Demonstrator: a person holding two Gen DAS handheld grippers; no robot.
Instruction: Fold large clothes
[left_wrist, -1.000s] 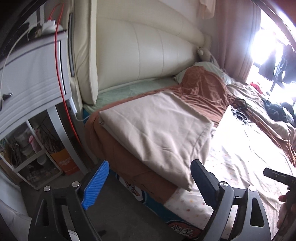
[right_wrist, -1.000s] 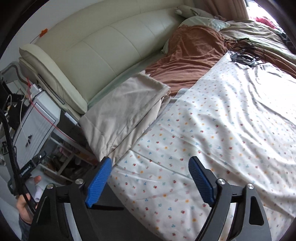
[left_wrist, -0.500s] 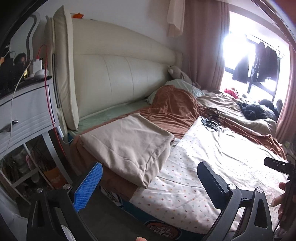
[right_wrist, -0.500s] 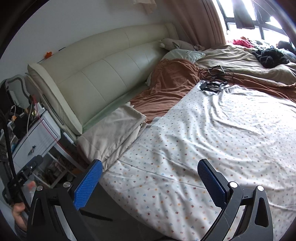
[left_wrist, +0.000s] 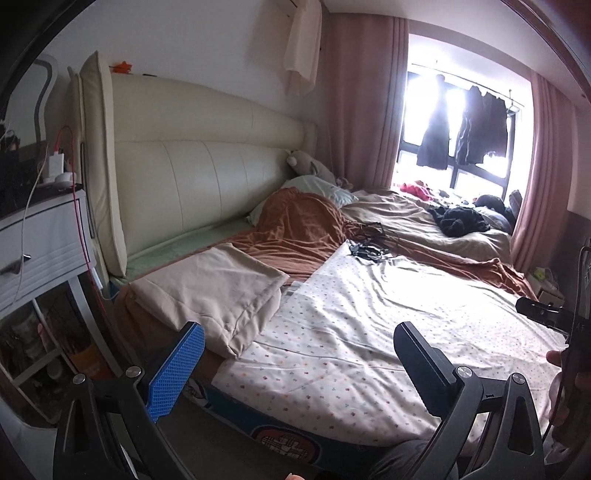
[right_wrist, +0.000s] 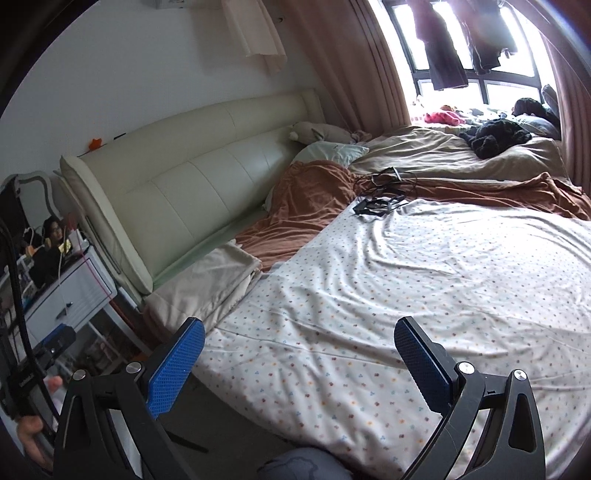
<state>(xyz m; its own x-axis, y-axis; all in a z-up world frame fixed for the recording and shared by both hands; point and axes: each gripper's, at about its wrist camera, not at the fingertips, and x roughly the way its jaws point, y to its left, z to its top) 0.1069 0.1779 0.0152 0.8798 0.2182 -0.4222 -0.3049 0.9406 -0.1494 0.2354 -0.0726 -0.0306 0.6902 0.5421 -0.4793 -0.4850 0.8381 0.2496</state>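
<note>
**Tools pull back from the bed, sheet not yet taken up**

Over the last second both views have lifted and drawn away from the bed (left_wrist: 236, 391), so the whole room now shows. The dotted sheet (right_wrist: 406, 295) lies spread flat beside the folded beige cloth (left_wrist: 214, 295), which sits nearer the headboard (left_wrist: 192, 184). The left tool (left_wrist: 295, 369) and right tool (right_wrist: 299, 363) hang spread and empty, so I judge the beige cloth done and the sheet next.

Bed (left_wrist: 258, 435) under dotted sheet (left_wrist: 369, 332), folded beige cloth (left_wrist: 221, 291)
</note>
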